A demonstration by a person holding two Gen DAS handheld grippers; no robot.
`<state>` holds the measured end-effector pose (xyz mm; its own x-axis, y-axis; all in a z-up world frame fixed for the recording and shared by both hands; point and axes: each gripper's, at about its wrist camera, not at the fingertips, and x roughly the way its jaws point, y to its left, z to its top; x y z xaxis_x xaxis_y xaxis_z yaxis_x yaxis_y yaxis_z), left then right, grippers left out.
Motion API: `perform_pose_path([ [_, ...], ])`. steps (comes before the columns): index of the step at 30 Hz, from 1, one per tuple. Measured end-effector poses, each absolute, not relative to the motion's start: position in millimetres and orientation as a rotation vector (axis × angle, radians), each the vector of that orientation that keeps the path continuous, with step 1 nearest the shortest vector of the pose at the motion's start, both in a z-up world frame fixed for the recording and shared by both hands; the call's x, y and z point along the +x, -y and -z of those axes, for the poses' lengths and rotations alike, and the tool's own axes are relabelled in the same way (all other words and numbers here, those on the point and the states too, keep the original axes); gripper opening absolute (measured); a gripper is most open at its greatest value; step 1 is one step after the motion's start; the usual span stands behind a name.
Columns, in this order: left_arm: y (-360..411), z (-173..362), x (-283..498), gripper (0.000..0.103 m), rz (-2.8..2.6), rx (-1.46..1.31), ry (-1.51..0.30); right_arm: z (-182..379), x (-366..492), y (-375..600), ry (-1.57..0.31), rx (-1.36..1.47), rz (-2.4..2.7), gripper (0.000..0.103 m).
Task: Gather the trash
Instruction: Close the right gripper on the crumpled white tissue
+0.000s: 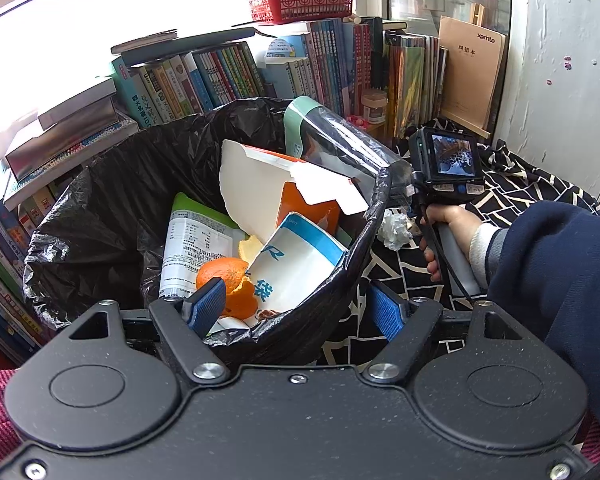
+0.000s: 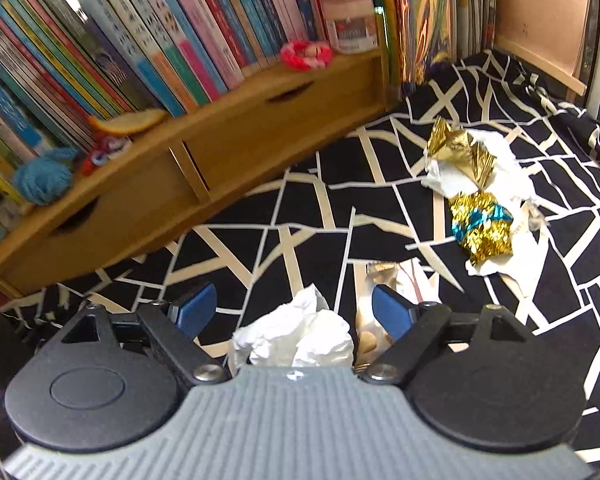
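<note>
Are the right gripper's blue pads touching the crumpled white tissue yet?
Apart. In the right wrist view the crumpled white tissue lies between the right gripper's open jaws, with patterned cloth showing beside each pad.

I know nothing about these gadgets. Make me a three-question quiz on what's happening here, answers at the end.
1. True or false: the bin is lined with a black bag.
2. What lies between the open pads of the right gripper? A) orange peel B) crumpled white tissue C) a book
3. What does the left gripper straddle with its pads?

Key
1. True.
2. B: the crumpled white tissue; the pads are not pressing it.
3. The bin's near rim, one pad inside by the orange peel, one outside; whether it grips is unclear.
</note>
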<state>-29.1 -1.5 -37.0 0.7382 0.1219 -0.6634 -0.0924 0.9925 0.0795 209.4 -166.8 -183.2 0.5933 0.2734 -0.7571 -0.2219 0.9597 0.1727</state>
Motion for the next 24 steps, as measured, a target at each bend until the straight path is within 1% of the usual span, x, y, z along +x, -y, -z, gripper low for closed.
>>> perform_pose_path([
  [11,2,37,-29,0.075,-0.116,0.041,-0.73,202,210,155,-0.936,0.038,-0.303,0.091],
  [14,2,37,-29,0.075,-0.116,0.041,-0.73,205,210,154,-0.947,0.043,-0.314,0.086],
  [17,2,36,-29,0.075,-0.116,0.04,-0.73,205,208,153,-0.942,0.031,-0.324,0.079],
  [19,2,37,-29,0.075,-0.116,0.04,-0.73,204,207,153,-0.94,0.03,-0.328,0.064],
  [20,2,36,-29,0.075,-0.116,0.04,-0.73,203,207,153,-0.938,0.026,-0.325,0.061],
  [22,2,36,-29,0.075,-0.116,0.04,-0.731,202,207,155,-0.938,0.031,-0.322,0.049],
  [24,2,37,-29,0.075,-0.116,0.04,-0.731,201,207,157,-0.937,0.038,-0.317,0.046],
])
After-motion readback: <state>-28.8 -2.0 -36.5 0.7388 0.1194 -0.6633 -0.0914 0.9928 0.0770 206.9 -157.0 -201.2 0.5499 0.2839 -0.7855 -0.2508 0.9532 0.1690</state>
